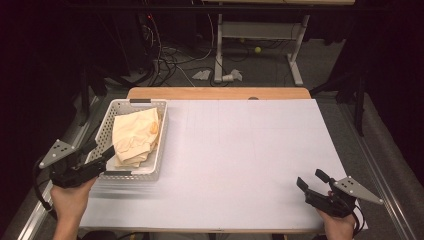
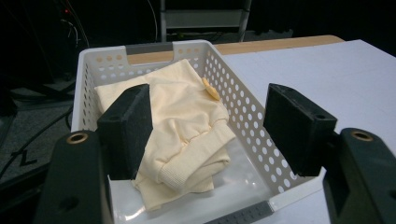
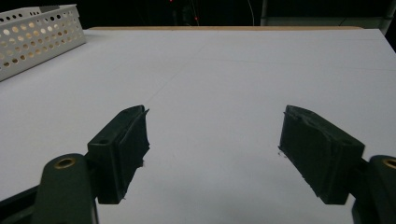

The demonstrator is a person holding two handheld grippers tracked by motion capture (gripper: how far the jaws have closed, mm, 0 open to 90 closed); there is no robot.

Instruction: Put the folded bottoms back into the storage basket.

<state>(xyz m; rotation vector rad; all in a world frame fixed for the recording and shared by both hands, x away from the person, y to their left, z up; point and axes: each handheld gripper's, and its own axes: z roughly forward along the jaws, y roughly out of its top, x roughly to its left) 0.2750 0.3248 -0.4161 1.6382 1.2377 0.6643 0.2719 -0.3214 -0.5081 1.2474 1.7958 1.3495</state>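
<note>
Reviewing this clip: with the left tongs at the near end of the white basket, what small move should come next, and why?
Probably ease the left tongs forward and down onto the folded cream garment and close on it. Their jaws stand open with one inside the white basket beside the cloth and the other outside its wall, gripping nothing. The right tongs rest open over bare table, far off.

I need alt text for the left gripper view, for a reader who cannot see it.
A folded pale yellow cloth garment lies inside a white perforated plastic basket. The left gripper hangs over the basket's near end, jaws open and holding nothing, beside the white table surface.
</note>
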